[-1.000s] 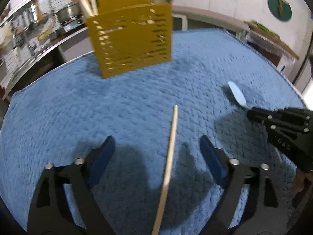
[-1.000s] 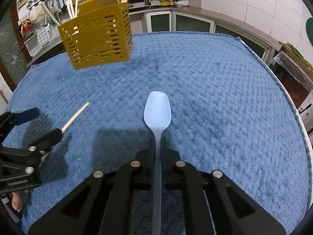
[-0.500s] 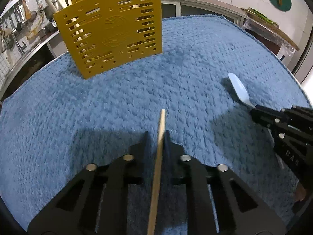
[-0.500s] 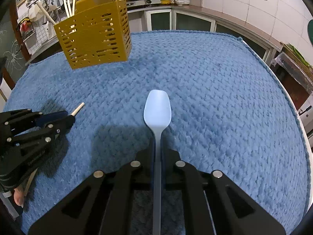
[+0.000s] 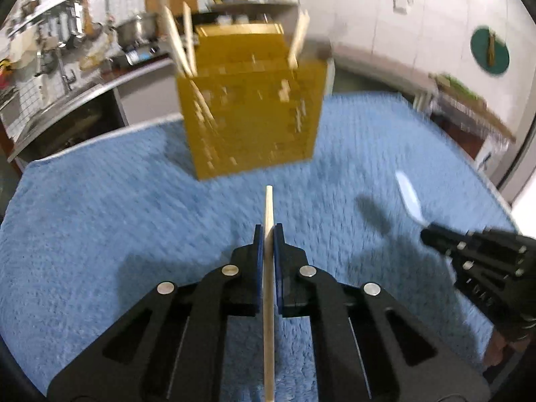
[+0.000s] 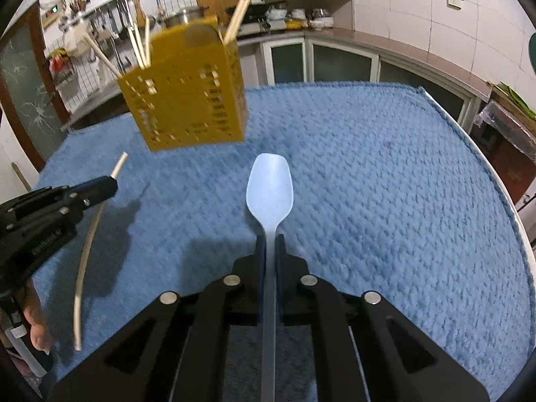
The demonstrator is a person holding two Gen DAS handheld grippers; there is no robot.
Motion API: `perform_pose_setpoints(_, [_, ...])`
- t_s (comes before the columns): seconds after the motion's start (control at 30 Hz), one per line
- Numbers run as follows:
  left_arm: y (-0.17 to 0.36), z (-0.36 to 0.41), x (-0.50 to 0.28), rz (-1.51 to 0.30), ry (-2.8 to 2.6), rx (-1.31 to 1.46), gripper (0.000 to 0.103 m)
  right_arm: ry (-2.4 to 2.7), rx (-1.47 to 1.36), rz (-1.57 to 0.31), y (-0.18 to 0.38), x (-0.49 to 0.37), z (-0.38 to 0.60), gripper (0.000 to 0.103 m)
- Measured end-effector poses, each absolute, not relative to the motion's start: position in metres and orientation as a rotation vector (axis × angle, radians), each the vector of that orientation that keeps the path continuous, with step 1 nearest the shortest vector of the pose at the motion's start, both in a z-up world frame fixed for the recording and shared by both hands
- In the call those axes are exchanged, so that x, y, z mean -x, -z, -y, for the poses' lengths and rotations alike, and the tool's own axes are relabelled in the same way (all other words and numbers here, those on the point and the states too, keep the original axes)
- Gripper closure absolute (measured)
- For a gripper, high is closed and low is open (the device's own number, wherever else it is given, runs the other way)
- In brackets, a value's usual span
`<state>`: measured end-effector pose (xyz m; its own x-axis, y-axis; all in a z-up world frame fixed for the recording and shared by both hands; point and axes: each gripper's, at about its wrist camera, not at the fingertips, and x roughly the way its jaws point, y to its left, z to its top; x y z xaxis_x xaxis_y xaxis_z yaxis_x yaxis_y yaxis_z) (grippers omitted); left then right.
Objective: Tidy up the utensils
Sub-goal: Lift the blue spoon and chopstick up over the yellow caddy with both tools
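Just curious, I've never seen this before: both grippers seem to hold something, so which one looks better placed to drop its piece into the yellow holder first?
Probably the left hand-held gripper: its chopstick points straight at the yellow holder just ahead. The right hand-held gripper, holding the spoon, has the holder off to its left.

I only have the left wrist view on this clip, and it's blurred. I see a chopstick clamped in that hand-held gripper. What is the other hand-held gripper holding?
Observer: The right hand-held gripper is shut on the handle of a pale blue spoon, bowl pointing forward.
Operator: Is the spoon off the cloth?
Observer: Cannot tell for certain; its bowl sits over the blue cloth, short of the yellow holder.
Operator: How much chopstick hangs behind my hand-held gripper?
Observer: The right wrist view shows most of the chopstick trailing back below the left hand-held gripper, only its tip sticking out in front.
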<state>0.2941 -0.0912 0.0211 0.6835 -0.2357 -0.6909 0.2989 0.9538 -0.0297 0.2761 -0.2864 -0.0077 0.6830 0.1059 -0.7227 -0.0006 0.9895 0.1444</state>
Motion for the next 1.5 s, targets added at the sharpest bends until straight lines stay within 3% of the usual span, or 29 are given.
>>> perform_pose_setpoints(0.2, [-0.057, 0.068, -0.284, -0.64, 0.295, -0.002, 0.099, -0.119, -0.21, -0.722, -0.011, -0.274, 0.285, 0.097])
perform_pose_setpoints(0.53, [-0.082, 0.045, -0.282, -0.586, 0.293, 0.058, 0.099, -0.172, -0.263, -0.611, -0.029, -0.278, 0.283, 0.097])
perform_pose_setpoints(0.77, [-0.091, 0.034, -0.287, -0.546, 0.277, 0.089, 0.099, -0.182, -0.278, -0.336, -0.053, -0.249, 0.285, 0.097])
perform_pose_setpoints(0.97, [-0.1, 0.027, -0.295, -0.524, 0.267, 0.107, 0.099, -0.174, -0.23, -0.339, -0.06, -0.266, 0.277, 0.097])
perform_pose_setpoints(1.5, [-0.202, 0.057, -0.33, -0.245, 0.277, 0.085, 0.099, -0.254, -0.253, -0.114, -0.123, -0.336, 0.274, 0.097])
